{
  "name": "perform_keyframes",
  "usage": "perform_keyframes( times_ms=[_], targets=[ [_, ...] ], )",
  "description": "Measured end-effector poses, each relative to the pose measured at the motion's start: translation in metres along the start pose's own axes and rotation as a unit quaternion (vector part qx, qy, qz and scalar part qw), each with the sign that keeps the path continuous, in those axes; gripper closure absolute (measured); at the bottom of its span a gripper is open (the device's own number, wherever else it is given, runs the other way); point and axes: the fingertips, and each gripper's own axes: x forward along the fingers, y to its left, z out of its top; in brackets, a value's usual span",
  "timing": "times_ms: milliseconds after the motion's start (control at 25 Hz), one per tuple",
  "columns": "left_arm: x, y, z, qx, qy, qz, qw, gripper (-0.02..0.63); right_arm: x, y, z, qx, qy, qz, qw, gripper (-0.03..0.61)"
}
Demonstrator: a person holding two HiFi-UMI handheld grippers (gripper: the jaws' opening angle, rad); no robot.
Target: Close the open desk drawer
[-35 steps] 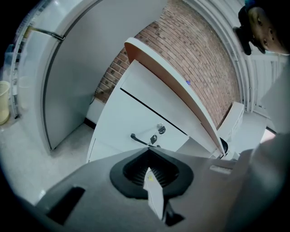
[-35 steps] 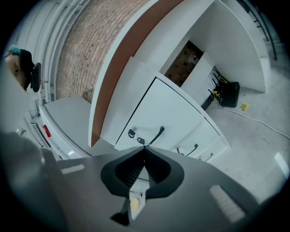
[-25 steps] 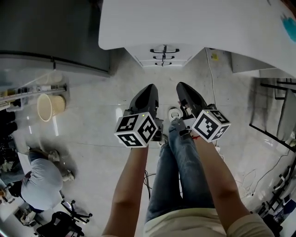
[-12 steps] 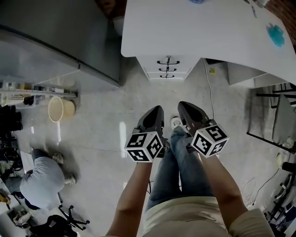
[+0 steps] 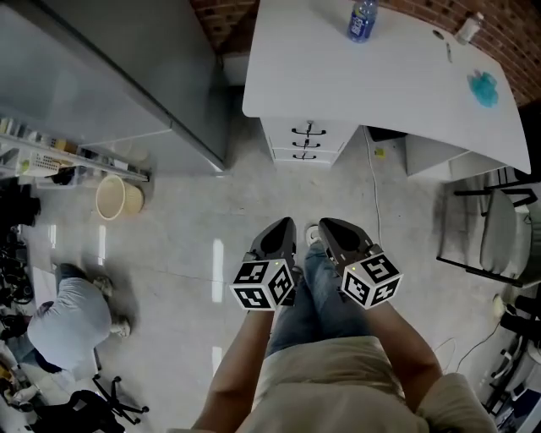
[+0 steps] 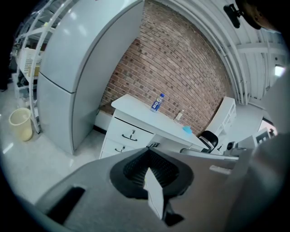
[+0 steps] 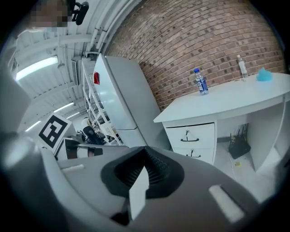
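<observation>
The white desk stands against the brick wall, well ahead of me. Its drawer unit has three black-handled fronts, and all look flush from here. My left gripper and right gripper hang side by side above the person's legs, far short of the desk. Both point toward it, shut, with nothing between the pads. The left gripper view has its jaws closed below the drawers. The right gripper view has its jaws closed below the drawers.
A tall grey cabinet stands left of the desk. A beige bucket and a shelf rack lie further left. A person crouches on the floor at lower left. A bottle stands on the desk, a chair at right.
Both grippers have risen and drawn back from the desk, so the drawers look smaller and more of the desktop shows. The right gripper's marker cube has rolled.
</observation>
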Motion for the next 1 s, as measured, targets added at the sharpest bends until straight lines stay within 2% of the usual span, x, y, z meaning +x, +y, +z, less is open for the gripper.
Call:
perform_keyframes(
  times_ms=[160, 480, 1000],
  targets=[
    [-0.031, -0.007, 0.006, -0.006, -0.002, 0.003, 1.0000, 0.617, -0.016, 0.030, 0.014, -0.023, -0.002, 0.013, 1.000, 0.578],
    [-0.074, -0.023, 0.003, 0.011, 0.000, 0.000, 0.9999, 0.615, -0.040, 0.074, 0.025, -0.050, -0.009, 0.032, 0.998, 0.577],
    [-0.113, -0.053, 0.011, 0.049, -0.003, -0.011, 0.9987, 0.617, -0.071, 0.118, 0.033, -0.076, -0.017, 0.060, 0.995, 0.578]
  ],
)
